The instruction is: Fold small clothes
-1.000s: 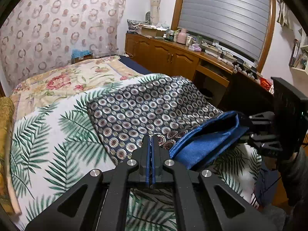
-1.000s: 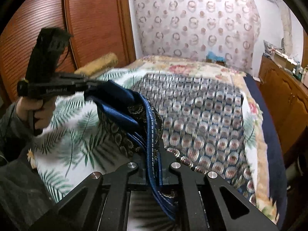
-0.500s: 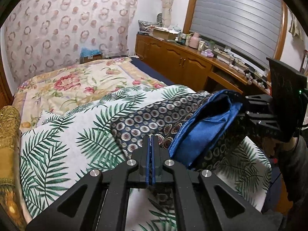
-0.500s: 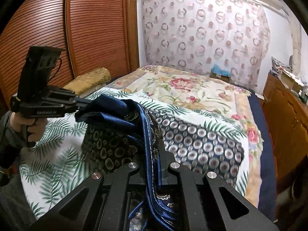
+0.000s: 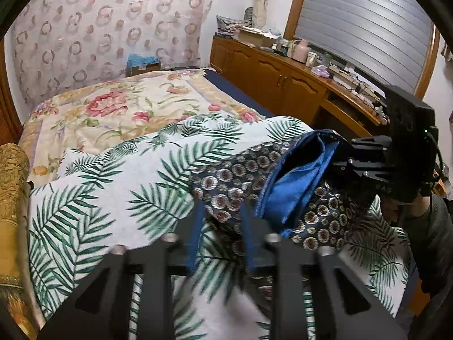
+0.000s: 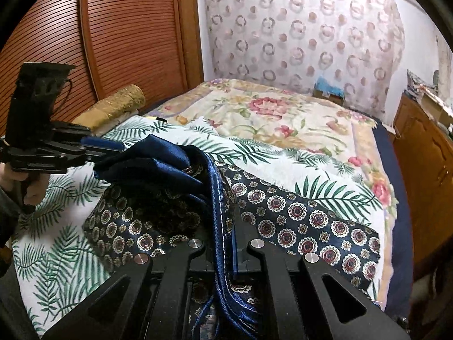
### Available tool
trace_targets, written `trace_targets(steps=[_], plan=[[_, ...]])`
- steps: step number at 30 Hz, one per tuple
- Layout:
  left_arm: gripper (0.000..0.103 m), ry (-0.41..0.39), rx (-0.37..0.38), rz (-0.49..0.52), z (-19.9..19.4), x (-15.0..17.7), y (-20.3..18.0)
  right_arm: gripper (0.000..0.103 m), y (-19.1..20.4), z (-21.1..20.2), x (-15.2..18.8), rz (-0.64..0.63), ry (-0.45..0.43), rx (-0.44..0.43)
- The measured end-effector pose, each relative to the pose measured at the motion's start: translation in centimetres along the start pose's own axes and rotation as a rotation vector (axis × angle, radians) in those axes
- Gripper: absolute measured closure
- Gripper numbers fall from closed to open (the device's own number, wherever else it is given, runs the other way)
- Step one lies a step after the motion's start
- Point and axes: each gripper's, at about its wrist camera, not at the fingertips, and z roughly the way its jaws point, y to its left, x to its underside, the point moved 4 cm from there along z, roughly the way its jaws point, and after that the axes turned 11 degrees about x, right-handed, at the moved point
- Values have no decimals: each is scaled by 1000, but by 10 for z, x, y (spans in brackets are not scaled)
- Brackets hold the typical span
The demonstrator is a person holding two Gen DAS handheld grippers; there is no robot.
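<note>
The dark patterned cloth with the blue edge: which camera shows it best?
The right wrist view: the patterned cloth spreads flat across the bed with its blue edge sharp. The left wrist view shows only a bunched part, partly blurred.

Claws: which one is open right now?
The left claw: its fingers stand apart; the right claw pinches the navy medallion-print garment by its blue hem.

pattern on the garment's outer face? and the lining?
Garment: dark navy with round medallion motifs; lining plain bright blue. Pattern shows clearest in the right wrist view.
</note>
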Motion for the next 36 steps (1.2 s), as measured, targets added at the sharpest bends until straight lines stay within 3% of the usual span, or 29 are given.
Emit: trace_targets(steps=[6, 8, 11, 19, 21, 31, 36], plan=[[39, -11, 6, -26, 2, -5, 19, 98, -1, 14, -6, 15, 22, 18], [34, -21, 7, -31, 2, -5, 25, 94, -1, 15, -10, 18, 23, 22], [33, -34, 10, -42, 3, -2, 30, 86, -3, 15, -14, 36, 24, 56], [33, -85, -17, -45, -5, 3, 37, 43, -7, -4, -22, 104, -27, 168], [33, -86, -12, -42, -5, 3, 37, 38, -9, -14, -23, 118, -44, 190], [33, -75, -4, -20, -1, 6, 28, 36, -16, -38, -30, 148, -56, 285], [33, -62, -10, -14, 4, 9, 27, 36, -14, -39, -24, 154, -43, 271]])
